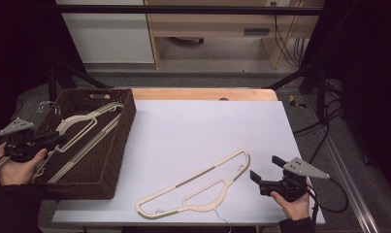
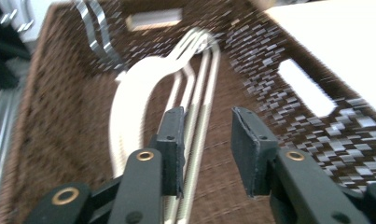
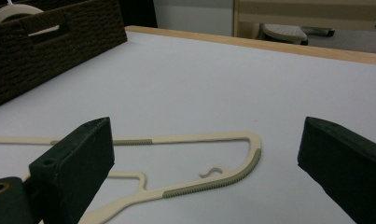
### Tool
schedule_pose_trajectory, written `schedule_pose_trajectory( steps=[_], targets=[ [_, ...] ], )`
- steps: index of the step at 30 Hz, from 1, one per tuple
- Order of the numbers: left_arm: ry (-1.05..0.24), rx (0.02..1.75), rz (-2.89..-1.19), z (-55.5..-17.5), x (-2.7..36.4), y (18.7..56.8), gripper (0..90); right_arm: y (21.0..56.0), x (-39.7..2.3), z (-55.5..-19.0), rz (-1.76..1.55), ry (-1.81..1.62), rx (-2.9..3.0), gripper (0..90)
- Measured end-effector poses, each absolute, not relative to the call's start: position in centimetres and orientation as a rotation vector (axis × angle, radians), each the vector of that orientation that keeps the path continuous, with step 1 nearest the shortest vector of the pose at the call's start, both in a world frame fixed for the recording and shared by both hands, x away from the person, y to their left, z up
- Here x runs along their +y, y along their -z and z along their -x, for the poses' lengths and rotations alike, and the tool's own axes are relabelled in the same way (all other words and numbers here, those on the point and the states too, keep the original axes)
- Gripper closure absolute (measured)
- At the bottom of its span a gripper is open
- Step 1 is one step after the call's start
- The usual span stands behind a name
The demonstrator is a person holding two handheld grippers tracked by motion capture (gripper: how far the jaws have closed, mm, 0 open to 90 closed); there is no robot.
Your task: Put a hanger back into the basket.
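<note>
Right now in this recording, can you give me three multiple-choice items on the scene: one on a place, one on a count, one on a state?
1. Where does the cream hanger outside the basket lie?
A. on the white table top
B. on the floor
C. on a chair

2. How many hangers lie in the brown woven basket?
A. none
B. two
C. five

3. How do the right gripper jaws stand?
A. shut on the hanger
B. shut on a cable
C. open, holding nothing

Answers: 1 A, it rests flat on the white top; 2 B, two cream hangers overlap there; 3 C, the jaws stand wide apart.
</note>
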State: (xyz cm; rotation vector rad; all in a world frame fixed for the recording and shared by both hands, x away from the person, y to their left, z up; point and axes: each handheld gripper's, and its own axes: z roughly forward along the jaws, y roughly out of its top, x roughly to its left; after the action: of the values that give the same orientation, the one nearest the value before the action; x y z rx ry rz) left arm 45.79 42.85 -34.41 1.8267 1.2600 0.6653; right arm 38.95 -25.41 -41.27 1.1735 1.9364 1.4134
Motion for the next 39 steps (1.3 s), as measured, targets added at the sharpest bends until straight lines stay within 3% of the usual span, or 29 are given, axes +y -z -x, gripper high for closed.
schedule_pose_trajectory(
  steps=[13, 20, 32, 39],
  targets=[
    [-0.6, 1.002, -1.726, -43.2, 34.7, 33.0, 42.5, 41.1, -25.3, -38.7, -1.182, -1.42, 1.932, 3.6],
    [-0.546, 0.866, -1.72, -42.3, 30.1, 33.5, 26.1, 41.4, -25.2, -38.3, -1.189, -1.415, 1.943, 3.6],
    [-0.479, 0.785, -1.733, -41.8, 25.1, 35.5, 10.9, 41.8, -25.3, -37.6, -1.206, -1.406, 1.947, 3.7],
    [-0.436, 0.733, -1.791, -41.0, 22.9, 37.2, 8.2, 41.5, -24.1, -37.4, -1.176, -1.409, 1.976, 4.8]
  ],
)
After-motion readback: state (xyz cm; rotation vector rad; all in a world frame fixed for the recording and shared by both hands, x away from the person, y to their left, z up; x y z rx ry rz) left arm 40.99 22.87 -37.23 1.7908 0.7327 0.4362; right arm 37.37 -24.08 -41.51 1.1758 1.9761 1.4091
